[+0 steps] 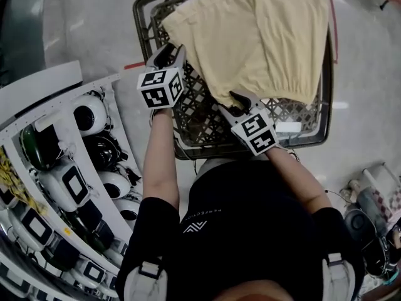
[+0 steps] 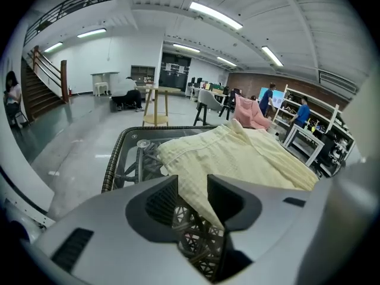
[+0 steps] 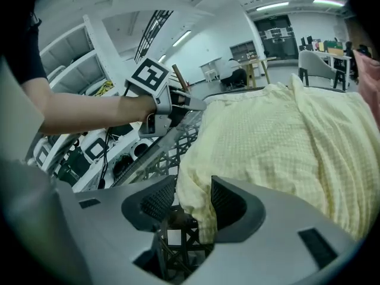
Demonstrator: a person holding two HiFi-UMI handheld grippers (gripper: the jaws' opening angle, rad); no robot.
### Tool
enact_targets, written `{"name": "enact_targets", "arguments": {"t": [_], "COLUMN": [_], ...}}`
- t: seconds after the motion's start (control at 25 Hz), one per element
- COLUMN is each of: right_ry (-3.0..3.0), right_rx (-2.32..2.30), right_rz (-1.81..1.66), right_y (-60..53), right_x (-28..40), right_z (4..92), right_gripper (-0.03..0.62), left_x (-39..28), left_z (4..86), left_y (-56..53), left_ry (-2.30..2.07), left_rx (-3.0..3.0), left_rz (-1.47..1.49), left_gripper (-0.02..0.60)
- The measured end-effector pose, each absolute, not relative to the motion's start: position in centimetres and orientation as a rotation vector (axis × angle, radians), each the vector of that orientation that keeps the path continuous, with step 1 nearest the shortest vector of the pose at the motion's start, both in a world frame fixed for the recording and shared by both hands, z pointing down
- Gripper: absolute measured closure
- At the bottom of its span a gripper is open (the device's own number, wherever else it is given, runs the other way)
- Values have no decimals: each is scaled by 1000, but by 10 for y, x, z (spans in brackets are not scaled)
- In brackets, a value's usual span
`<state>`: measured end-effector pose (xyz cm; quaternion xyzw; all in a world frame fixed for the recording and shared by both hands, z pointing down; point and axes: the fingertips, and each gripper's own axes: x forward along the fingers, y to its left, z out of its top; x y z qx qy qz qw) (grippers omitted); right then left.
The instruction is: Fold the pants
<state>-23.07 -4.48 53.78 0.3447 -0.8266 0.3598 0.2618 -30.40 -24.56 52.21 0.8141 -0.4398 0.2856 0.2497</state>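
Jaws on our left gripper (image 1: 169,50) stand apart astride the left edge of the pants (image 1: 250,36), those on our right gripper (image 1: 238,98) likewise astride the near gathered end, so pulling back could snag cloth and undo the fold; they lie on the woven tabletop (image 1: 200,121), long axis running away from us.

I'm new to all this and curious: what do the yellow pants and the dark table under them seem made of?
Pants: matte pale-yellow cloth, probably light cotton; fine checked weave and soft creases show. Table: dark woven lattice, likely synthetic wicker; its rim shows plaited strands, and the top may be glass.
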Motion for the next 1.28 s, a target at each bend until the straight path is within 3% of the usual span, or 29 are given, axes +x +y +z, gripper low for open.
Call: {"name": "enact_targets", "arguments": {"t": [0.64,0.96,1.28], "right_ry": [-2233,-2201,-2204], "right_rx": [882,940,971], "right_rz": [967,913,924], "right_y": [-44,-50,-50], "right_x": [-224,-215,-213], "right_z": [545,551,546], "right_gripper": [432,521,545], "left_x": [-302,-295,-298], "left_z": [538,539,533], "left_y": [-297,-303,-302], "left_ry": [-1343,-1387,-1371], "left_rx": [2147,2173,2180], "left_rz": [826,916,902], "left_gripper": [428,545,565]}}
